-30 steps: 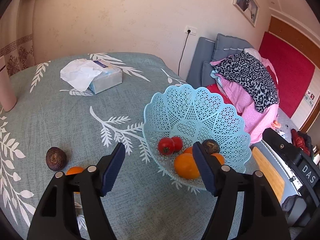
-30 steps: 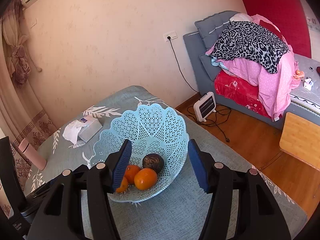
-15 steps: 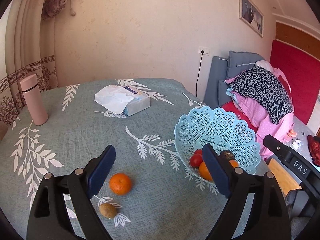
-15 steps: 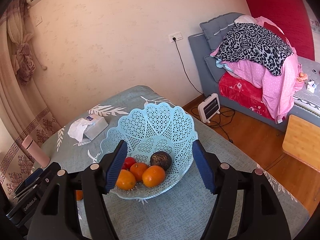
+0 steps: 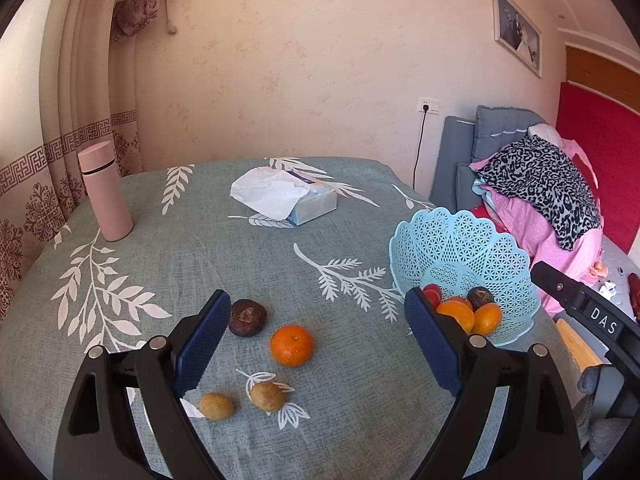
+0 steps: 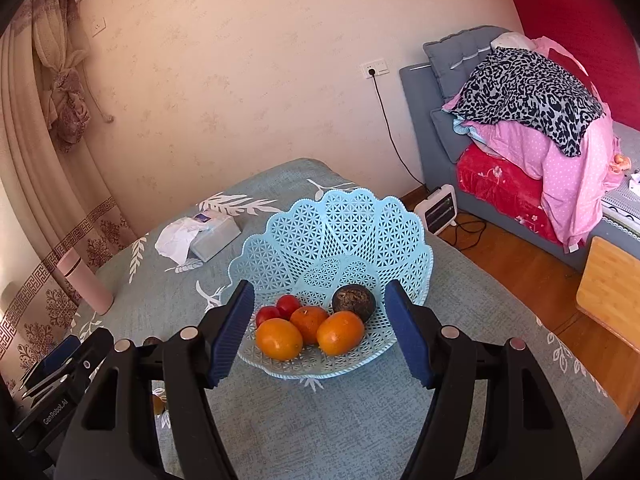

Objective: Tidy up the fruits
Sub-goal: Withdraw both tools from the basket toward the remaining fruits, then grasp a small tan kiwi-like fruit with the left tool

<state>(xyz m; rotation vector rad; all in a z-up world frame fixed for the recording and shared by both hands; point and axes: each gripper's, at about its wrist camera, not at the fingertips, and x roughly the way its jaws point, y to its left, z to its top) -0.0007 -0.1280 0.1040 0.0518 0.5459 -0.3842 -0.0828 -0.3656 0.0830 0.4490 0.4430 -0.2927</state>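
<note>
A light blue lattice basket [image 6: 340,232] [image 5: 460,248] stands on the table holding oranges [image 6: 340,332], two red fruits [image 6: 288,304] and a dark brown fruit [image 6: 354,302]. Loose on the cloth in the left wrist view lie an orange [image 5: 291,345], a dark brown fruit [image 5: 247,317] and two small brown kiwis [image 5: 267,397] [image 5: 216,405]. My left gripper [image 5: 316,344] is open and empty above the loose fruits. My right gripper [image 6: 320,332] is open and empty in front of the basket.
A tissue box [image 5: 296,196] [image 6: 208,234] lies at the table's far side and a pink flask [image 5: 105,190] [image 6: 84,282] stands at the left. A sofa with piled bedding [image 6: 532,120], a small heater [image 6: 436,208] and a wooden stool [image 6: 610,284] stand right of the table.
My left gripper has swung left and pulled back from the basket, bringing the loose orange, dark fruit and kiwis into view. My right gripper has drawn back slightly from the basket.
</note>
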